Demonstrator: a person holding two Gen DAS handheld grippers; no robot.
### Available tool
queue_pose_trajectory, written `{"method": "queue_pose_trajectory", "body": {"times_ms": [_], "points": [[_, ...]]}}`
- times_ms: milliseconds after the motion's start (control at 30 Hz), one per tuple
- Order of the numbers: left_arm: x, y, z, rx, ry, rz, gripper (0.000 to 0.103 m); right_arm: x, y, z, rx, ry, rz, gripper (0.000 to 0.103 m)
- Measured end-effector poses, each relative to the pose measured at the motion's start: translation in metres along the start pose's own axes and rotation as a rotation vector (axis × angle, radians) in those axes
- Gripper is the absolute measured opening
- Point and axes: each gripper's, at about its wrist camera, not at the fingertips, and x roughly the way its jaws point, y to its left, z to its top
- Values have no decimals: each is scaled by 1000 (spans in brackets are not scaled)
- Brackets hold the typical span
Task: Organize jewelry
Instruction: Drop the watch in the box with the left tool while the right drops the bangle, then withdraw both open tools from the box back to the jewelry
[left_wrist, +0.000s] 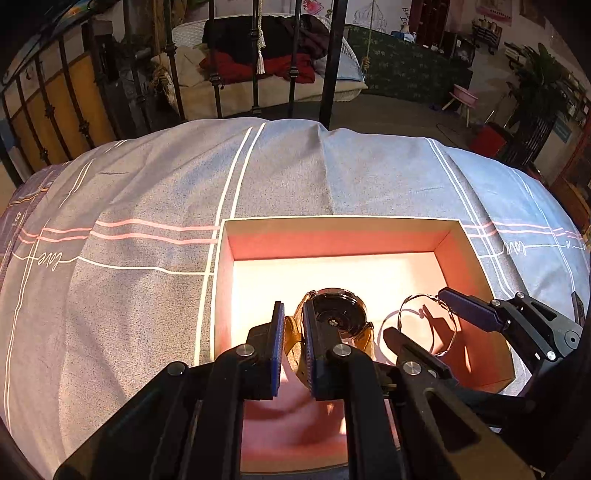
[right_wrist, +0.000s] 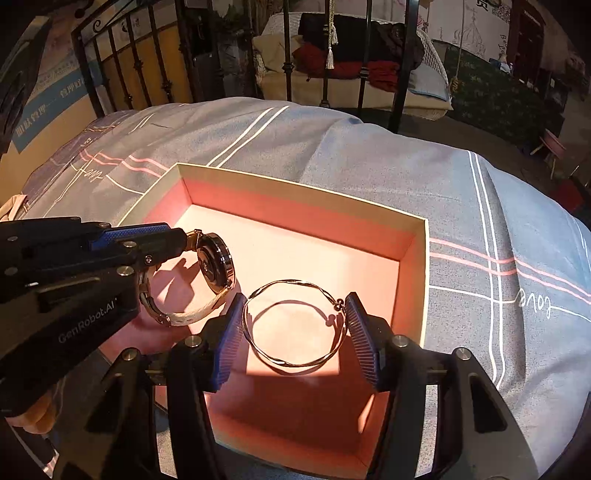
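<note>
Sunlight falls hard into the open box (left_wrist: 458, 243) sitting on the grey striped bedspread (left_wrist: 147, 206), and seen from the left wrist the left gripper (left_wrist: 293, 347) is pinched tight on the strap of a wristwatch (left_wrist: 338, 314), so the dark dial stands just past the fingertips, over the pale floor of the box. Holding it by the strap rather than the case looks sensible: the thin band fits between nearly closed pads. At the right edge of this view the right gripper (left_wrist: 421, 317) reaches in beside it, with a thin bangle (left_wrist: 448, 325) spanning its fingers. From the right wrist, the right gripper (right_wrist: 295, 325) is set at about half its spread, and the bangle (right_wrist: 295, 363) sits squeezed across its width, a pad touching each side of the ring; that wider stance is simply what a hoop of this size demands. The left gripper (right_wrist: 177, 236) comes in from the left here, the wristwatch (right_wrist: 218, 262) hanging on edge with its strap curling below (its shadow lies on the box floor, so I judge it not yet resting there). Both pieces hang inside the walls of the box (right_wrist: 417, 258), close together but apart, presumably so each lands in its own spot. Letting go seems the step in hand.
</note>
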Motion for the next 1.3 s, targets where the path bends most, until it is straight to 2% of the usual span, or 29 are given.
{"method": "queue_pose_trajectory", "body": {"times_ms": [400, 500, 600, 633, 667, 733, 833, 967, 1100, 1200, 1300], "points": [[-9, -1, -1, 2, -26, 11, 13, -4, 10, -3, -36, 4, -18, 57], [-18, 1, -1, -1, -41, 2, 14, -13, 10, -6, -34, -13, -24, 70], [-39, 5, -4, -7, -80, -14, 24, -34, 11, -10, -28, -53, -28, 71], [-48, 7, -7, -9, -94, -30, 33, -44, 11, -13, -21, -73, -24, 71], [-58, 9, -12, -9, -107, -45, 43, -55, 10, -17, -12, -100, -17, 71], [-78, 13, -25, -1, -142, -76, 52, -80, 9, -28, 9, -154, -11, 72], [-100, 16, -58, 22, -173, -101, 58, -114, 6, -56, 49, -224, -5, 74], [-106, 24, -113, 15, -153, -129, 60, -136, 0, -105, 122, -242, 33, 74], [-100, 32, -155, -19, -100, -118, 60, -140, -2, -152, 178, -217, 42, 74], [-96, 29, -169, 17, -85, -83, 60, -139, -3, -171, 199, -194, 49, 74], [-88, 21, -169, 54, -73, -54, 60, -136, -3, -175, 208, -188, 53, 74]]}}
